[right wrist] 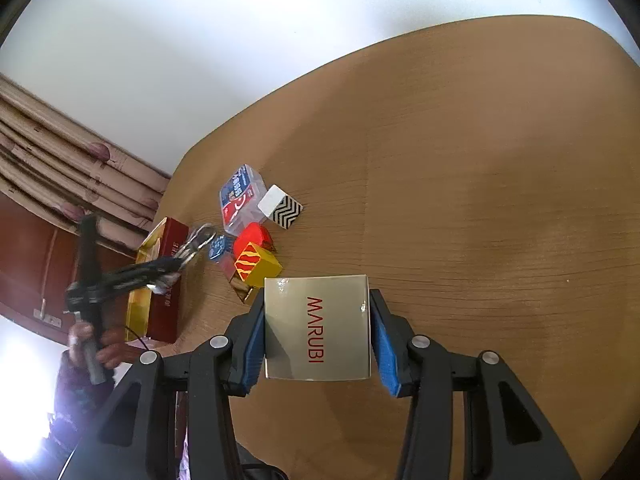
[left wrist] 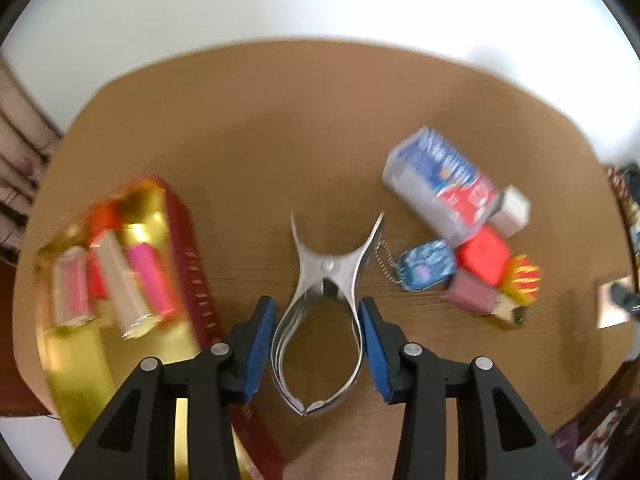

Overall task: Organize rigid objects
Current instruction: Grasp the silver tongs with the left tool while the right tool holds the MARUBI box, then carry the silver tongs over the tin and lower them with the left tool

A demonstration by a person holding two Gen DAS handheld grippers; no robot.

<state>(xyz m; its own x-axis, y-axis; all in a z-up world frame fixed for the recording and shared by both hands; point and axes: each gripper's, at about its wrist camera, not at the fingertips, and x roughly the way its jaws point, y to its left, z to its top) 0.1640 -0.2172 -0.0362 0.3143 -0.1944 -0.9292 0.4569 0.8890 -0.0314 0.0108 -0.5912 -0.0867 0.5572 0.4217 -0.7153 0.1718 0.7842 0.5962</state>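
- Right gripper (right wrist: 318, 334) fingers pinch the silver MARUBI box (right wrist: 317, 329) above the tabletop (right wrist: 460, 200).
- Left gripper (left wrist: 318, 346) fingers clamp the metal clip (left wrist: 320, 312), beside the gold tray (left wrist: 100, 344).

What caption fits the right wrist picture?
Right gripper clamps a silver Marubi box above a wooden table.

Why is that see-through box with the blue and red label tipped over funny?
The clear box lies on its side, askew, leaning into the heap of small boxes on the table, while the items in the gold tray lie side by side. It just looks unsorted, not broken. Nothing is spilled.
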